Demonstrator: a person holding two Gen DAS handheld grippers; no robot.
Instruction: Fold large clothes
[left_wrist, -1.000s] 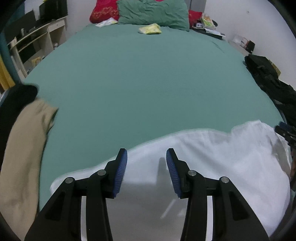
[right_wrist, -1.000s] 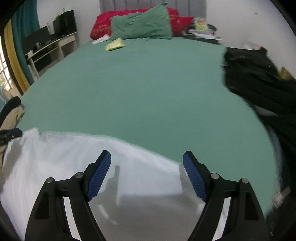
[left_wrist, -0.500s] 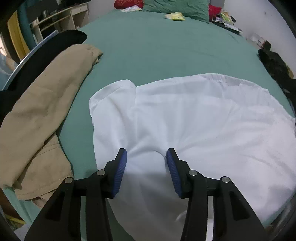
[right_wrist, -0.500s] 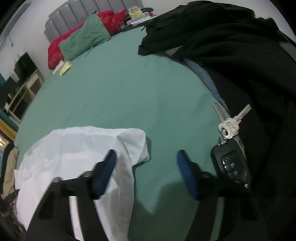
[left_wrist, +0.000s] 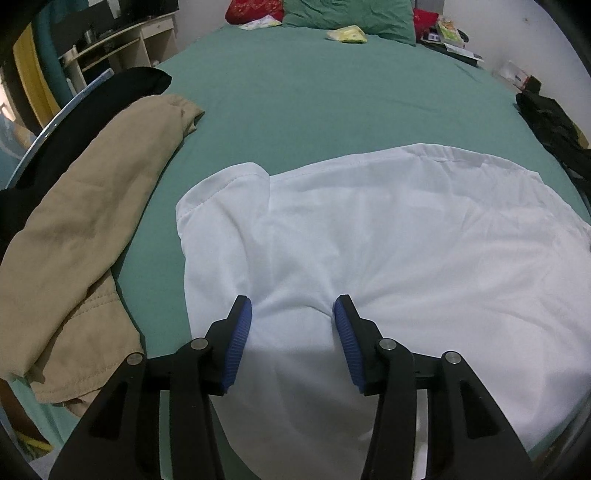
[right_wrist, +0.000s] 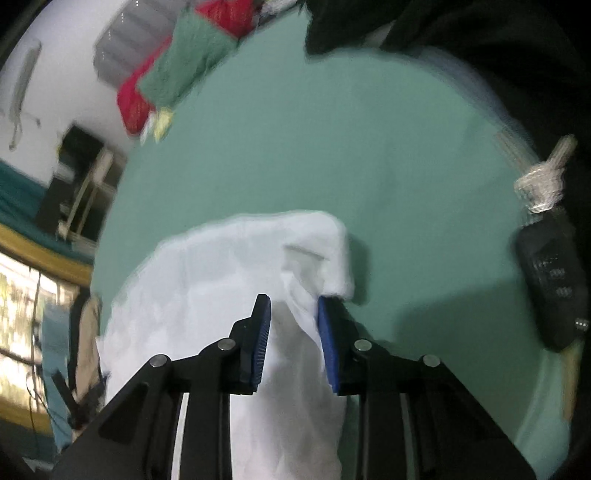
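Observation:
A large white shirt (left_wrist: 369, 229) lies spread on the green bed sheet (left_wrist: 332, 99), one sleeve folded at its left. My left gripper (left_wrist: 291, 314) is open, low over the shirt's near part, with cloth puckered between its blue pads. In the right wrist view the shirt (right_wrist: 207, 277) shows with its right sleeve edge bunched. My right gripper (right_wrist: 293, 314) has its jaws partly closed around that sleeve edge, cloth between the pads, a gap still showing. This view is blurred.
A tan garment (left_wrist: 85, 229) and black cloth (left_wrist: 122, 88) lie at the bed's left edge. Black clothes (left_wrist: 550, 125) lie at the right, with a car key and keys (right_wrist: 546, 258) beside them. Pillows (left_wrist: 347, 11) lie at the head. A desk (left_wrist: 122, 44) stands to the left.
Both grippers dropped from above the bed to the shirt. The right gripper swung to the shirt's right sleeve and narrowed its jaws around it. The left has held still over the last half second.

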